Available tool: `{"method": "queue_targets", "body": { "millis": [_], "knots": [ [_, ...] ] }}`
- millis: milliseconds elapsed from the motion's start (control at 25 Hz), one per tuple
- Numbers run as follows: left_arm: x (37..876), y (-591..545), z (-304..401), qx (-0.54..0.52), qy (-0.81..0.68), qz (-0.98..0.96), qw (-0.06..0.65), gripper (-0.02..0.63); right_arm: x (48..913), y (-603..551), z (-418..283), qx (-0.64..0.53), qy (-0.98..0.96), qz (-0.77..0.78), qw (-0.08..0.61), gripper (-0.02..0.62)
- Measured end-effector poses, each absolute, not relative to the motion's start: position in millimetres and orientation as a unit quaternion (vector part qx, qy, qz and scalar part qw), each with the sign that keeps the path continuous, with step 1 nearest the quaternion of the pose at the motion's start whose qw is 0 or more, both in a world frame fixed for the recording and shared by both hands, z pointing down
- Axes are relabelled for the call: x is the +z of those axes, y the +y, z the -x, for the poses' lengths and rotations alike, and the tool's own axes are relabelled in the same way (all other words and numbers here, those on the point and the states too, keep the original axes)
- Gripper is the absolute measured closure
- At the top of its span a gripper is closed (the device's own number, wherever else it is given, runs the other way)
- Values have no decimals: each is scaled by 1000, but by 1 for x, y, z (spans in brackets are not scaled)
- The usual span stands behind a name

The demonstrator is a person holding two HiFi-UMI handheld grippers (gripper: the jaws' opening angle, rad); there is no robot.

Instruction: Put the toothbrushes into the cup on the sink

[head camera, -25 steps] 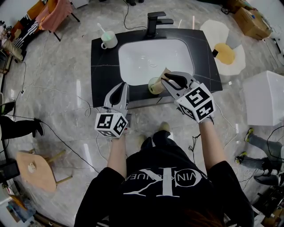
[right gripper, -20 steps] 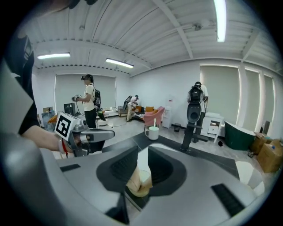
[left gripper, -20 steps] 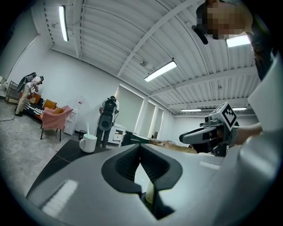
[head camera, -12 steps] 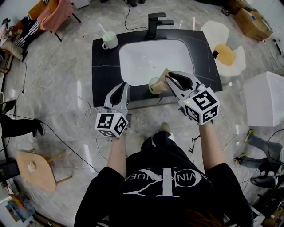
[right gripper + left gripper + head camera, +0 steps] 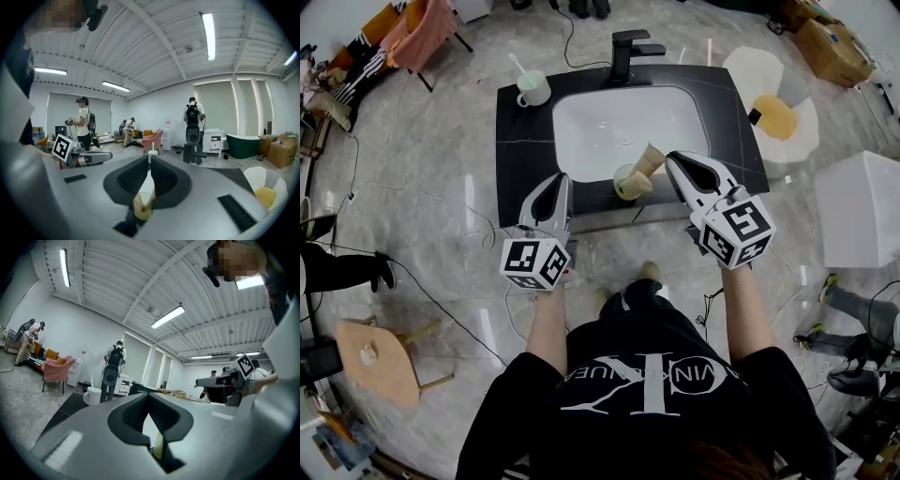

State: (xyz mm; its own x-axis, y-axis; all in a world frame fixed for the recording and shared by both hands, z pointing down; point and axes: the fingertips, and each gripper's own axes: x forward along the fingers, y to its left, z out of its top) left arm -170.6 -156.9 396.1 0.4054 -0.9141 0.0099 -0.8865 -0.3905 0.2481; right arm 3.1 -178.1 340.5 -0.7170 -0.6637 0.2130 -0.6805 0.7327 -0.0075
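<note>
A yellowish cup [image 5: 626,183] stands on the front rim of the black sink counter [image 5: 517,141], with a tan piece [image 5: 649,159] sticking out of it and leaning back and right. My right gripper [image 5: 672,161] hangs just right of that piece, apart from it, jaws shut and empty; in the right gripper view [image 5: 149,159] the cup [image 5: 142,206] shows low through the slit. At the counter's front left my left gripper [image 5: 563,180] is level with its tips together [image 5: 149,395]. A white mug [image 5: 531,87] holding a toothbrush stands at the back left corner.
A black faucet [image 5: 628,47] rises behind the white basin [image 5: 623,117]. On the floor lie an egg-shaped rug [image 5: 773,112], a white box [image 5: 862,206], a cardboard box [image 5: 832,47], cables and a wooden stool [image 5: 380,356]. People stand far off [image 5: 83,123].
My right gripper has drawn back to the right and risen, off the tan piece, which stays in the cup. The left gripper has not moved.
</note>
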Motion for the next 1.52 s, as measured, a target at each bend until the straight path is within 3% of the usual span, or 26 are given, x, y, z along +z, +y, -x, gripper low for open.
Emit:
{"method": "queue_targets", "body": {
  "millis": [840,1520],
  "knots": [
    [371,-137,188,-60,-568,-818,66,594,336,-176,-57,16,-877,-478,44,581],
    [357,-131,188,-60,-579,-812,40,594,333,-164,-69,15,-878,-478,12,581]
  ]
}}
